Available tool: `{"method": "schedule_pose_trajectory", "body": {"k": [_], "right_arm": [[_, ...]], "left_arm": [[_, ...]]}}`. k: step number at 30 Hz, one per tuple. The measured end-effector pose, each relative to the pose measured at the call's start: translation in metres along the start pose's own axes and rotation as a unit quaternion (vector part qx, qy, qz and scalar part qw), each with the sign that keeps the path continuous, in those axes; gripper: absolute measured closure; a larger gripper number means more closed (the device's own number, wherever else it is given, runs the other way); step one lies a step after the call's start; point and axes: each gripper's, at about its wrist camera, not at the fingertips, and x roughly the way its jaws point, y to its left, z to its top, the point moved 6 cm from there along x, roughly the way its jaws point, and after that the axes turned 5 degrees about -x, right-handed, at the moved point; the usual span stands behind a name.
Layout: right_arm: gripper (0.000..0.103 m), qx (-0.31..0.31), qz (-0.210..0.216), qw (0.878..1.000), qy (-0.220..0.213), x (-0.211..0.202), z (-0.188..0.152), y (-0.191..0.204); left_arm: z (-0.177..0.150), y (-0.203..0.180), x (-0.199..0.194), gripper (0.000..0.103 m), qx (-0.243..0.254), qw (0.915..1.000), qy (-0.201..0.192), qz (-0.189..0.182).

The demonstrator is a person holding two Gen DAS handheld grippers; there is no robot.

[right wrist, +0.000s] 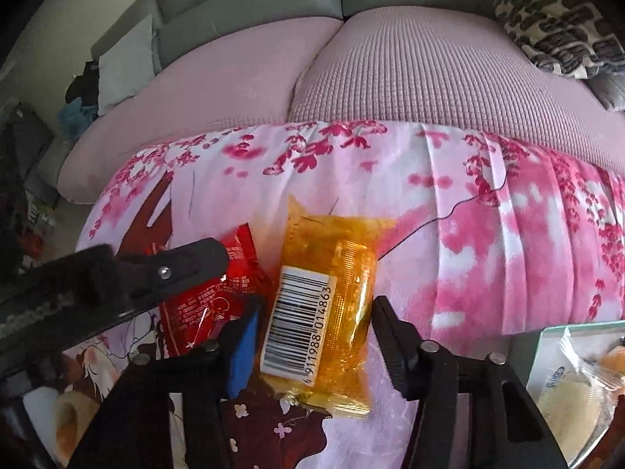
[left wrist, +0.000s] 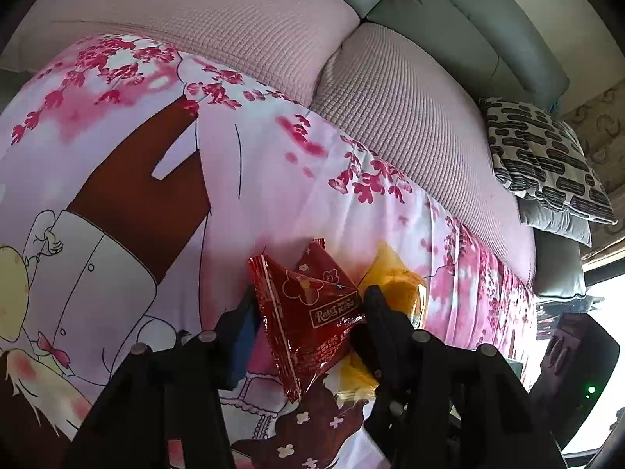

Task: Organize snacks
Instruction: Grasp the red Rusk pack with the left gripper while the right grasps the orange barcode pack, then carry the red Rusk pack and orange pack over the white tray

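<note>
A home living room: a grey sofa (left wrist: 461, 27) with pink seat covers (left wrist: 218, 27), a patterned cushion (left wrist: 547, 156) and a printed blanket (left wrist: 273, 179).
</note>
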Motion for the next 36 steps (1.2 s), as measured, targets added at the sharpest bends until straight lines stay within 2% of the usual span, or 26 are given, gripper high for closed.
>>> {"method": "schedule_pose_trajectory", "body": {"k": [2,6,11,19,30,33,36], "right_arm": [[0.058,0.007,0.002,1.000,0.001,-0.001,-0.001,-0.002],[0.059,0.005,-0.003,1.000,-0.005,-0.013,-0.004,-0.005],[0.059,0.019,0.003,0.999,-0.026,-0.048,-0.018,-0.014],[0.059,0.026,0.004,0.999,-0.048,-0.108,-0.065,-0.016],[0.059,0.051,-0.002,0.995,-0.082,-0.164,-0.134,-0.033],[0.059,0.076,-0.005,0.992,-0.100,-0.179,-0.146,-0.055],[0.059,0.105,-0.030,0.988,-0.108,-0.189,-0.154,-0.086]], "left_arm": [[-0.001,-0.001,0.000,0.053,-0.005,1.0000,0.000,-0.008],[-0.007,0.001,-0.007,0.055,-0.012,0.9997,-0.008,-0.021],[-0.022,0.009,-0.035,0.055,-0.042,0.9970,-0.028,-0.059],[-0.075,0.012,-0.082,0.055,-0.047,0.9946,-0.064,-0.067],[-0.136,-0.023,-0.114,0.055,-0.011,0.9920,-0.078,-0.099],[-0.147,-0.045,-0.114,0.055,0.015,0.9900,-0.070,-0.121],[-0.160,-0.070,-0.109,0.055,0.043,0.9879,-0.061,-0.136]]}}
